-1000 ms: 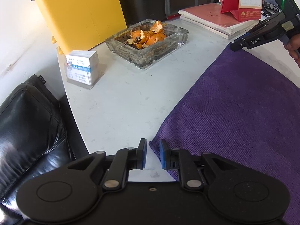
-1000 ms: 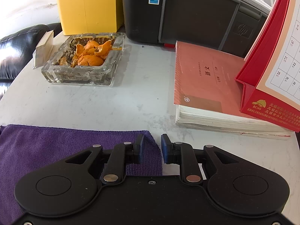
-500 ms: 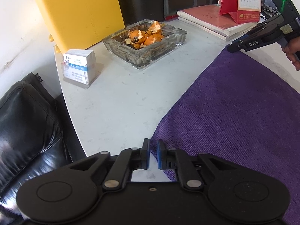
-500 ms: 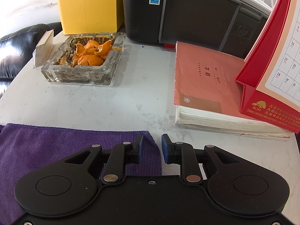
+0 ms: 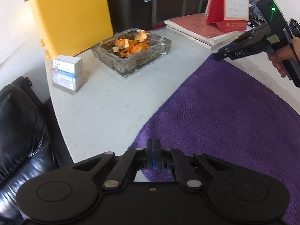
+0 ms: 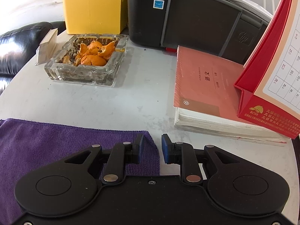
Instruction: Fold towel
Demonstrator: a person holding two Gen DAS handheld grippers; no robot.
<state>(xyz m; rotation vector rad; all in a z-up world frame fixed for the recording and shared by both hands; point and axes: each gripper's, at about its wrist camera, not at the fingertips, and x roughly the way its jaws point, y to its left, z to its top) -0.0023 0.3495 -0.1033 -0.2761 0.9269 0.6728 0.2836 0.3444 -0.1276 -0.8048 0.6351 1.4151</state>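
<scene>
Purple terry-cloth towel lies flat on the white tabletop, spread between the two grippers; its far edge runs parallel to the table's clutter, well short of it.

Left gripper: pitched steeply down at the towel's near-left corner. Jaws have just been closing and now stand pressed together, blue pads meeting. The corner sits right at the tips; whether cloth is caught between the pads cannot be told from this view.

Right gripper: also pitched down, over the towel's far-right corner. Fingers spread a little, with a clear gap. Left finger is over the cloth, right finger over bare table, and the towel's side edge runs up through the gap. Pads do not press on it. In the left wrist view this gripper enters from the right, held by a person's hand on the handle, tips at the towel corner.

Beyond the towel: a square glass ashtray holding orange peel, a small white card box, a yellow box, a black printer, a stack of salmon-covered books, a red desk calendar. Black leather seat at the table's left.
</scene>
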